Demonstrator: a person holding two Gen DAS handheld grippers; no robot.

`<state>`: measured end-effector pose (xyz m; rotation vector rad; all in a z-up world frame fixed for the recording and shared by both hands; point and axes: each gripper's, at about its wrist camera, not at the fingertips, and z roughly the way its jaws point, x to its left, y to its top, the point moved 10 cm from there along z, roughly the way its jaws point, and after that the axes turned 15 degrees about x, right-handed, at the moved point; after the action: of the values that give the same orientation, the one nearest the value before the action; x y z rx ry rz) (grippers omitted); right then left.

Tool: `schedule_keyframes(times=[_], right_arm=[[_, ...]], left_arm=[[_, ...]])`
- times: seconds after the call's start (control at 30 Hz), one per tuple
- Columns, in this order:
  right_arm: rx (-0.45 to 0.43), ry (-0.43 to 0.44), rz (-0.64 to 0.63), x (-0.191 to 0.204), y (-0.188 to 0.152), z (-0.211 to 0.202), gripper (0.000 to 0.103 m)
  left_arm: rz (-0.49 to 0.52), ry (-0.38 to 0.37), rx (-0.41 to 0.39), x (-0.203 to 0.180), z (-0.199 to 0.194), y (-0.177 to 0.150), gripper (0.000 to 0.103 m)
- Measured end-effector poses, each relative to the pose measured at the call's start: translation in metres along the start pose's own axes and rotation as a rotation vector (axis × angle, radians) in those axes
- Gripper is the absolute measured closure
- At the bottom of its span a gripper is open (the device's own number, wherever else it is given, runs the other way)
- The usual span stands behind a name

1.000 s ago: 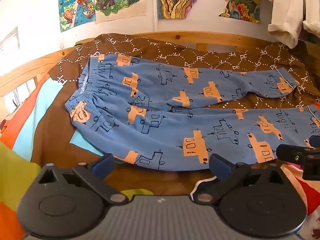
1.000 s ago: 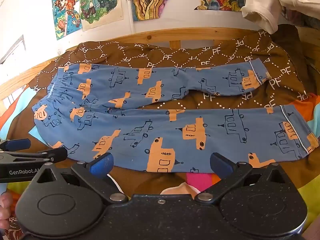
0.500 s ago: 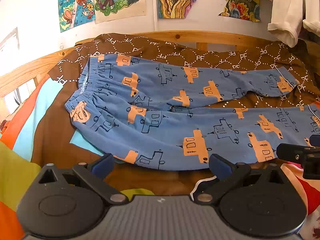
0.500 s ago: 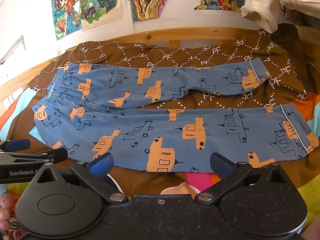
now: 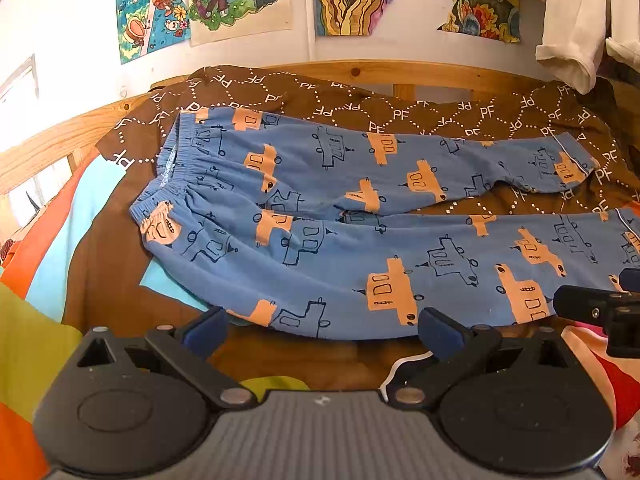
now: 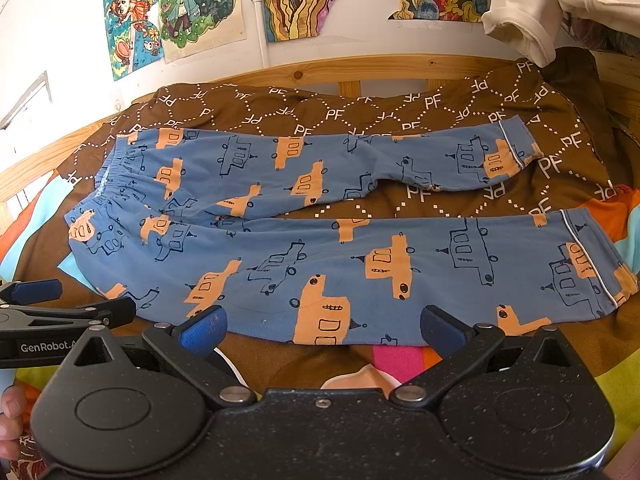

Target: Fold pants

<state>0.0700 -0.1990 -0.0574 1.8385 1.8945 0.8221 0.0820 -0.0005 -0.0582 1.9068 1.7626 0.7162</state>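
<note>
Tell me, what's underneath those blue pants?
The pants lie flat on a brown blanket printed with PF letters; a light blue patch peeks out near the waistband. Whatever lies directly beneath the fabric is covered.

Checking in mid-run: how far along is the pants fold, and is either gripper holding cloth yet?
Done: only the layout. The blue pants lie spread flat on the brown blanket, legs apart, waistband to the left. In hand: nothing; the left gripper and right gripper are both open, just short of the near leg's edge. Left: every fold, starting with laying one leg over the other.
</note>
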Motion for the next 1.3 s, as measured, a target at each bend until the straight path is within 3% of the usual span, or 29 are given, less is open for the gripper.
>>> schedule_keyframes(times=[1.3], right_arm=[[-0.001,-0.001,0.005,-0.0005,-0.0002,0.0004,0.001]], left_arm=[[0.003,0.007,0.005,0.0026,0.0042,-0.0045,0.000]])
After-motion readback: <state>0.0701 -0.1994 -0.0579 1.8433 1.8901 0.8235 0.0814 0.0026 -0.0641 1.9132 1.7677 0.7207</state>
